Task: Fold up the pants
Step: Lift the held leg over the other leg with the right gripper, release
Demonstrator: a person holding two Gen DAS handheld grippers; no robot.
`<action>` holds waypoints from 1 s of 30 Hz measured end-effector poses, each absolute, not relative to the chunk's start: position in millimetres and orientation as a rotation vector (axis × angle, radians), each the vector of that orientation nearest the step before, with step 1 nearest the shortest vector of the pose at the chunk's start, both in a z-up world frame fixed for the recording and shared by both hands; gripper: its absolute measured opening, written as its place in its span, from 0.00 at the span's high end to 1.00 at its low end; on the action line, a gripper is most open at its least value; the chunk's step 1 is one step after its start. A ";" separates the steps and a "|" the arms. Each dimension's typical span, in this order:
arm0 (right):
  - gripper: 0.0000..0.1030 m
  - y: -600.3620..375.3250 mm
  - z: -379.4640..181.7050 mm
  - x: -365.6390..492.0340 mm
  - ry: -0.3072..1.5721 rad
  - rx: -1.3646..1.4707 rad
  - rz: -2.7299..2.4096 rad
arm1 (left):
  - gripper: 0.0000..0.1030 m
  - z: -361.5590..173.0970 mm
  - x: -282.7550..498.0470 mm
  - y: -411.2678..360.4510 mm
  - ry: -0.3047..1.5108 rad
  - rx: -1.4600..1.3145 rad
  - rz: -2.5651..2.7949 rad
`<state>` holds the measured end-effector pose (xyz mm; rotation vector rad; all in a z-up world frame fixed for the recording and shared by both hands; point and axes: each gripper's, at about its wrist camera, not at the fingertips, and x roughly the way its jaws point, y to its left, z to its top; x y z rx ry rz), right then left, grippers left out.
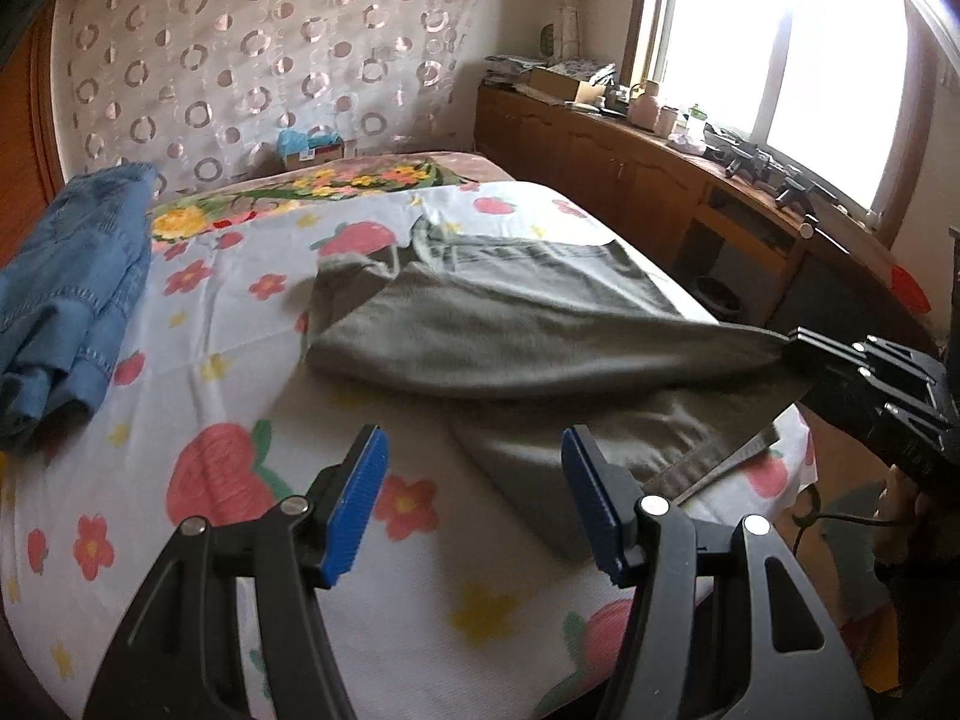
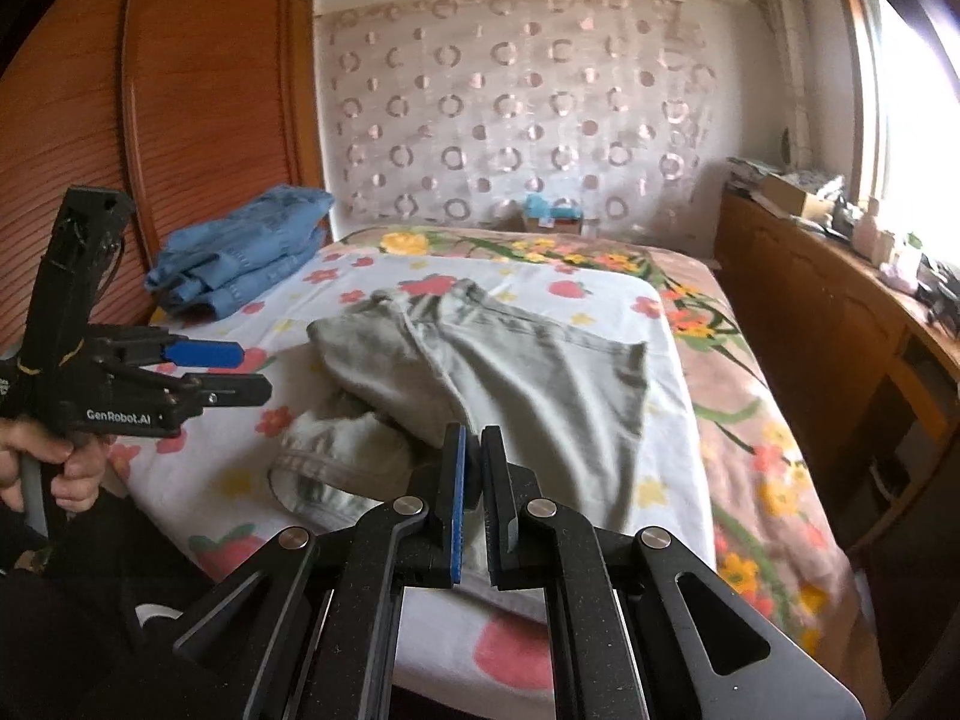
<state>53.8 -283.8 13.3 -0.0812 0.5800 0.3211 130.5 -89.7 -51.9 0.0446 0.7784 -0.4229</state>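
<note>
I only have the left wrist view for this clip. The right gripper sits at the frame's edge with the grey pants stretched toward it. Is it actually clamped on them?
Observer: Yes. The right wrist view shows the right gripper shut on a fold of the pants.
Reviewer: Is the left gripper touching the pants?
Observer: No. Seen from the side, the left gripper is open and apart from the pants, over the sheet.
Reviewer: Who is holding it?
Observer: A bare hand is wrapped around its handle.
</note>
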 end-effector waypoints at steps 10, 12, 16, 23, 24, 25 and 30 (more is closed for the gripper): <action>0.97 -310.4 5.6 42.1 0.580 -0.054 0.275 | 0.42 -54.8 139.2 -123.5 0.783 0.107 -0.461; 0.97 -314.8 1.5 39.9 0.586 -0.048 0.267 | 0.42 -61.2 140.1 -127.0 0.795 0.112 -0.461; 0.97 -322.0 -9.2 38.9 0.609 -0.036 0.248 | 0.42 -75.5 143.3 -131.8 0.831 0.118 -0.461; 0.97 -323.9 -27.2 40.8 0.651 -0.035 0.231 | 0.42 -92.0 142.1 -138.4 0.864 0.166 -0.449; 0.97 -323.2 -29.5 41.7 0.657 -0.033 0.229 | 0.42 -94.5 142.2 -138.7 0.867 0.169 -0.447; 0.97 -320.7 -32.1 42.5 0.663 -0.030 0.227 | 0.42 -96.3 142.4 -138.3 0.871 0.167 -0.446; 0.97 -323.3 -43.1 46.5 0.695 -0.013 0.221 | 0.42 -99.7 142.1 -136.0 0.875 0.150 -0.445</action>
